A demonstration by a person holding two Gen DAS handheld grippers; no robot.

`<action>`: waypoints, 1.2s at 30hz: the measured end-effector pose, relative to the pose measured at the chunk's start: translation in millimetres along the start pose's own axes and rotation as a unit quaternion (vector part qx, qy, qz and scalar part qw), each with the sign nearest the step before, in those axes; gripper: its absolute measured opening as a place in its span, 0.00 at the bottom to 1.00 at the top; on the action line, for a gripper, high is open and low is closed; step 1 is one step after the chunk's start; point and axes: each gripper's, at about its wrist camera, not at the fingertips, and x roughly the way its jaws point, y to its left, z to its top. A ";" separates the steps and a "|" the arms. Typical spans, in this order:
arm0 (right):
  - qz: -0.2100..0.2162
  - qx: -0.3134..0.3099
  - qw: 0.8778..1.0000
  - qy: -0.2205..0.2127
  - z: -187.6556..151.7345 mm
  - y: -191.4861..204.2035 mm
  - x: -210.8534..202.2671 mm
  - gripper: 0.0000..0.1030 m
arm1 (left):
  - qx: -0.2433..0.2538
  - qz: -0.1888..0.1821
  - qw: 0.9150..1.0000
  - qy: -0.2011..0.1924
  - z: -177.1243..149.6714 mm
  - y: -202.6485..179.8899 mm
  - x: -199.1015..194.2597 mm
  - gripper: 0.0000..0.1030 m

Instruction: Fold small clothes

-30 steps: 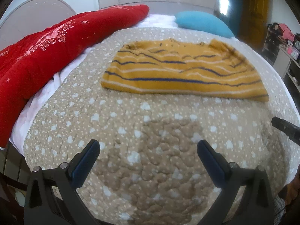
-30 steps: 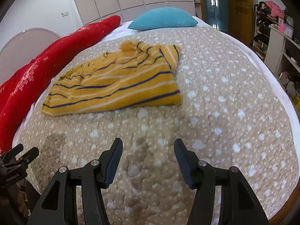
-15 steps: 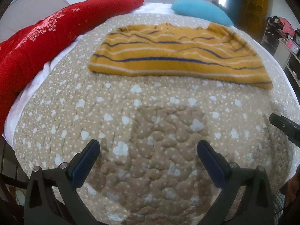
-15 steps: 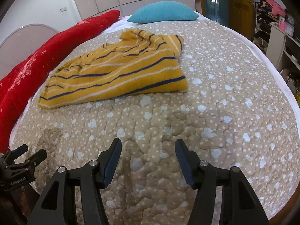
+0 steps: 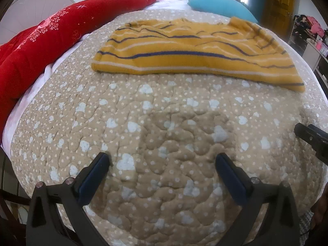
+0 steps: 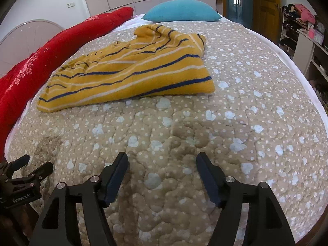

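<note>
Bedspread (image 5: 164,135), tan and quilted with pale hearts and dots, fills both of my wrist views. The yellow striped garment (image 5: 196,55) lies flat on it toward the far side, roughly folded into a long band with navy and white stripes, wrinkled along its far edge. My left gripper (image 5: 162,164) hangs over bare quilt on the near side, its jaws spread wide with only the cover between them. My right gripper (image 6: 162,164) hovers likewise near the bed's near edge, its jaws opening, nothing between them but quilt. Neither gripper touches the garment, which sits well apart from both. A red blanket (image 6: 51,51) runs along the left edge of the bed; a teal pillow (image 6: 181,10) rests at the far end, just beyond the garment.
</note>
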 end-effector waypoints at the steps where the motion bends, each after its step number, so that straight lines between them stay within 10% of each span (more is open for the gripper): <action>1: -0.001 -0.002 1.000 0.000 -0.3 0.9 0.7 0.74 | 0.000 0.000 1.000 -0.001 0.2 -0.3 0.3 1.00; 36: -0.022 -0.026 0.999 -0.006 -6.2 19.5 12.4 0.99 | -0.023 -0.025 0.999 -0.028 -5.2 4.0 -27.1 1.00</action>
